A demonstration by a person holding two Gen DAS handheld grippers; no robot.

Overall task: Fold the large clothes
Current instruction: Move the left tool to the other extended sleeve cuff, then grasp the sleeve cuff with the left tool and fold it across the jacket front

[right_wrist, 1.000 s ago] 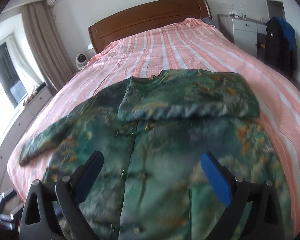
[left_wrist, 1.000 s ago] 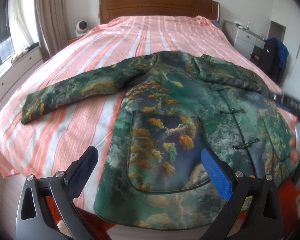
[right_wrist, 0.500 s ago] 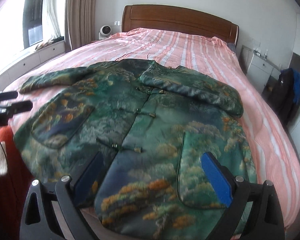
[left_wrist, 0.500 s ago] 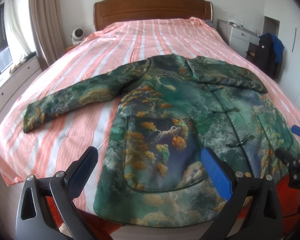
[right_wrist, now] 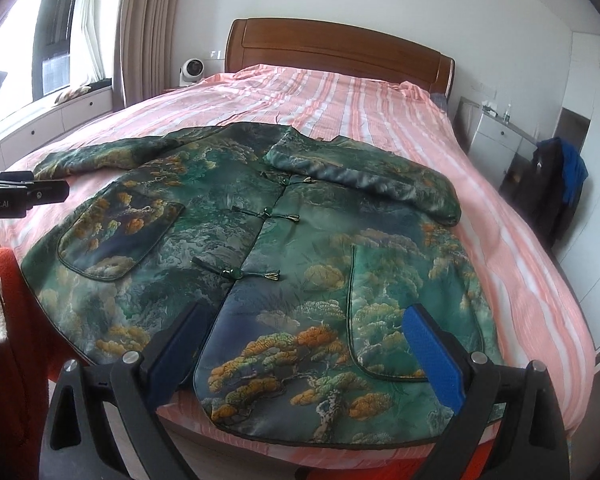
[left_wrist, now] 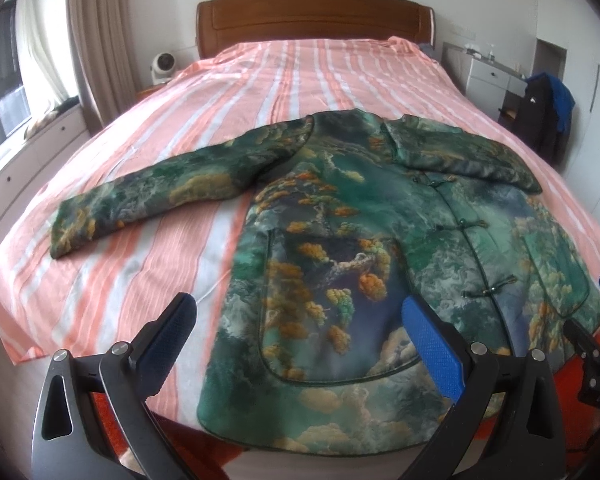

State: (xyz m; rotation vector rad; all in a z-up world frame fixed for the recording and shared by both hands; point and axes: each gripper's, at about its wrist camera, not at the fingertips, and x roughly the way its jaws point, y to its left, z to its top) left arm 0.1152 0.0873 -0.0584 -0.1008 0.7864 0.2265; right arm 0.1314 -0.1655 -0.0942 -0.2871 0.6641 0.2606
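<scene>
Both hand-held grippers (left_wrist: 296, 328) (right_wrist: 304, 340) open, empty; jacket (right_wrist: 260, 248) flat on bed (left_wrist: 300, 76), unobstructed.

Jacket (left_wrist: 364, 248) — green, orange-gold tree clusters, dark navy patches. Bedsheet (left_wrist: 300, 76) at 12 o'clock — salmon-pink and white stripes. Headboard (right_wrist: 332, 52) brown.

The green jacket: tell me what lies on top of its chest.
One sleeve is folded across the upper chest of the green jacket. The fabric under that sleeve is hidden. The other sleeve lies stretched out on the striped bedspread.
</scene>
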